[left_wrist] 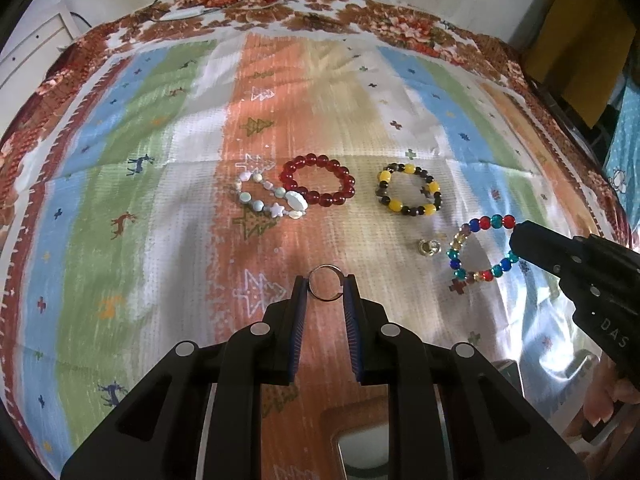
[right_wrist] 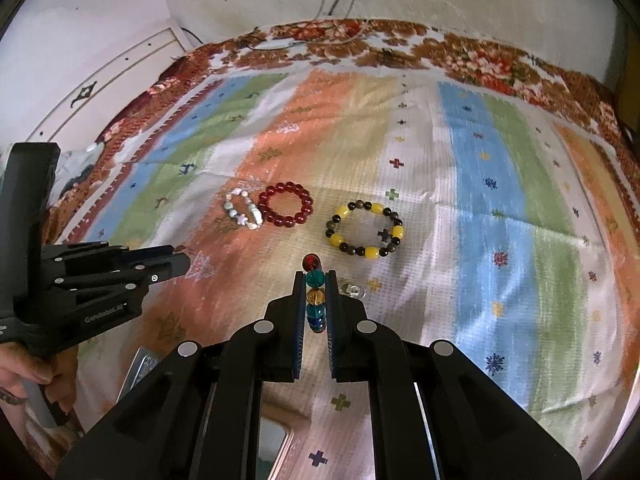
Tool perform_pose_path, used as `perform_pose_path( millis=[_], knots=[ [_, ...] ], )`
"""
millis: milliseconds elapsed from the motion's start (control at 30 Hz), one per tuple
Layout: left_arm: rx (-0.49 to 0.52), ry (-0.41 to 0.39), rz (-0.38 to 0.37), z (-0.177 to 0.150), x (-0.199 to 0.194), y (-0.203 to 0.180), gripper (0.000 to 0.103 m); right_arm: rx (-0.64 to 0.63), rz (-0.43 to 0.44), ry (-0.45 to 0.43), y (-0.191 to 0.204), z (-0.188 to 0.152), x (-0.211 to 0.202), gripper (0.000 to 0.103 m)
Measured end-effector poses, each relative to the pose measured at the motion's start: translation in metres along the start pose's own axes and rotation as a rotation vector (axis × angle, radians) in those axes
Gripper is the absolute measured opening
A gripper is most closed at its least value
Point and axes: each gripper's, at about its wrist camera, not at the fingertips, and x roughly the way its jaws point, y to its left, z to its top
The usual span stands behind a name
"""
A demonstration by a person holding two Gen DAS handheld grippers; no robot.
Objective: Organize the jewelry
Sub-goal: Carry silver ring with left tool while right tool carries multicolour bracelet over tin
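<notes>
Both grippers grip jewelry: left gripper (left_wrist: 326, 286) a ring (left_wrist: 326, 283), right gripper (right_wrist: 315, 280) a multicolored bracelet (right_wrist: 314, 294).

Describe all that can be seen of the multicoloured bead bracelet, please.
The multicoloured bracelet is a ring of glossy, glass-like round beads in red, blue, teal and amber. One side is pinched between the fingers of the right gripper; the rest lies near the patterned cloth, beside a small silver ring.

Matte black left tool (left_wrist: 326, 286) and right tool (right_wrist: 315, 280), silver screws, blue-ribbed pads (left_wrist: 352, 320).
</notes>
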Motion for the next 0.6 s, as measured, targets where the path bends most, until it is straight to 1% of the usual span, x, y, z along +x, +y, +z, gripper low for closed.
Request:
perform_pose_path(
  millis=[133,267,600],
  knots=[
    [0.012,-0.026,0.0,-0.008,-0.013,-0.003,0.018,-0.009,0.023,-0.031,0.004,-0.003,-0.012,0.01],
    [0.017,-0.048,-0.019,-0.016,-0.025,-0.005,0.018,-0.02,0.042,-0.055,0.009,-0.009,-0.023,0.01],
    [0.032,-0.08,-0.053,-0.039,-0.047,-0.009,0.018,-0.05,0.078,-0.089,0.019,-0.022,-0.056,0.01]
  ],
)
